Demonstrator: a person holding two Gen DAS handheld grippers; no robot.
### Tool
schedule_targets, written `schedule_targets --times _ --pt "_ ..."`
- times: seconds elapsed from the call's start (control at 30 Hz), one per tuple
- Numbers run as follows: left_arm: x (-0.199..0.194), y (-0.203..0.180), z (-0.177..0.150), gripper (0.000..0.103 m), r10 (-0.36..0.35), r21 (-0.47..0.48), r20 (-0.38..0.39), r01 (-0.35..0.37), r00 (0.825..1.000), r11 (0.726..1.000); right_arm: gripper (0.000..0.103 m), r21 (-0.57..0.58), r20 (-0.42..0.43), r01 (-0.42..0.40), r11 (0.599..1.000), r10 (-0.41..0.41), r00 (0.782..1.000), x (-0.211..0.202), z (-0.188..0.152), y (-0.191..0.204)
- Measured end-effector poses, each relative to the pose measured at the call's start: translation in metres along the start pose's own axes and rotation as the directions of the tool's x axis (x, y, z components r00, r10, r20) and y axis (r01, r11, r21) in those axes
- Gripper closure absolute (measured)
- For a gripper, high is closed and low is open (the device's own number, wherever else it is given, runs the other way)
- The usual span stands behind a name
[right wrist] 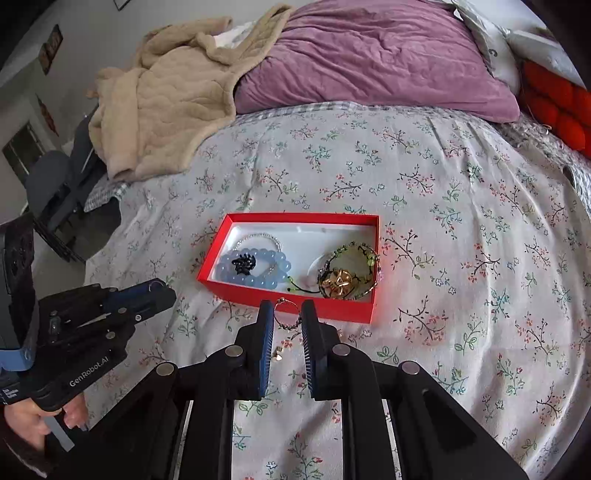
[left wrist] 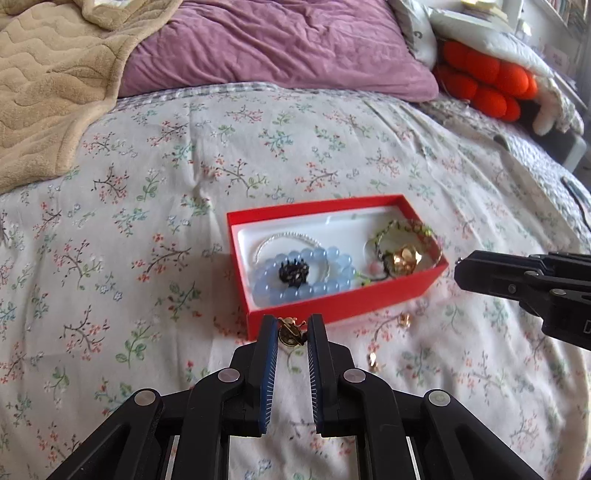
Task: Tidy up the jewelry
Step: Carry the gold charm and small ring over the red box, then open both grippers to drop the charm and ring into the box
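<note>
1. Your red box (left wrist: 343, 306) sits open on the bed (left wrist: 184, 206), long side toward you, with a white lining.
2. Inside it, at its left end: a blue bead bracelet (left wrist: 306, 273) ringing a small black piece (left wrist: 293, 274), and a thin silver chain (left wrist: 284, 238) behind them.
3. At its right end: a green bracelet (left wrist: 406, 229) and a gold flower piece (left wrist: 406, 258).
4. Your left gripper (left wrist: 291, 332) has its fingers nearly closed on a small gold brooch (left wrist: 291, 331), held just in front of the box's near wall.
5. Your right gripper (right wrist: 287, 314) has its fingers nearly closed on a thin beaded ring (right wrist: 286, 313), also just before the near wall.
6. Two small gold bits (left wrist: 404, 320) lie loose on the bed beside the box; what they are you cannot tell.
7. The side of the left gripper reads "GenRobot.AI" in the right wrist view; your hand (right wrist: 33, 421) grips its handle.
8. The bed wears a floral cover. Behind the box lie a purple pillow (left wrist: 280, 48), a beige blanket (left wrist: 48, 92) and an orange cushion (left wrist: 487, 85).
9. A "3" shows on a pale pillow (left wrist: 417, 35) at the back.
</note>
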State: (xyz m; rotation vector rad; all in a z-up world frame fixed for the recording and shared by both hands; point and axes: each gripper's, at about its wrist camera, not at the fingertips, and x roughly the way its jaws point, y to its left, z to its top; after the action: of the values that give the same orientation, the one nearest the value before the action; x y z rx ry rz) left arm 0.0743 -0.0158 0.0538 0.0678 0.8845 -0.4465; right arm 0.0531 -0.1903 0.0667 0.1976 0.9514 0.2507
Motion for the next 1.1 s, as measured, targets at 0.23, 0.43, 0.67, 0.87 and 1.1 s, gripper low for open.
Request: schedule_targets --times 0.23,0.43,0.67,0.87,1.1 --pt "0.026 -0.004 0.013 0.093 -0.011 -0.009 0.007 0.011 1.0 1.0 0.087 0.067 0.006 -0.024 0.997 0.024 1.0 0.014 0.016 -0.017" --pt "0.041 -0.008 0.025 0.093 -0.003 -0.02 0.023 0.004 1.0 1.0 0.087 0.115 -0.004 -0.037 0.993 0.038 0.999 0.035 0.022 -0.029" --pt "0.068 -0.013 0.044 0.092 0.047 0.013 0.035 -0.048 0.998 0.999 0.087 0.155 0.016 -0.052 0.987 0.05 0.999 0.053 0.03 -0.037" --pt "0.08 -0.012 0.047 0.092 0.059 0.005 0.025 -0.06 0.998 0.998 0.087 0.162 0.008 -0.055 0.985 0.054 0.999 0.069 0.035 -0.039" --pt "0.086 -0.006 0.046 0.092 0.064 -0.021 0.016 -0.064 0.998 0.998 0.086 0.135 -0.007 -0.03 0.99 0.031 1.0 0.074 0.033 -0.038"
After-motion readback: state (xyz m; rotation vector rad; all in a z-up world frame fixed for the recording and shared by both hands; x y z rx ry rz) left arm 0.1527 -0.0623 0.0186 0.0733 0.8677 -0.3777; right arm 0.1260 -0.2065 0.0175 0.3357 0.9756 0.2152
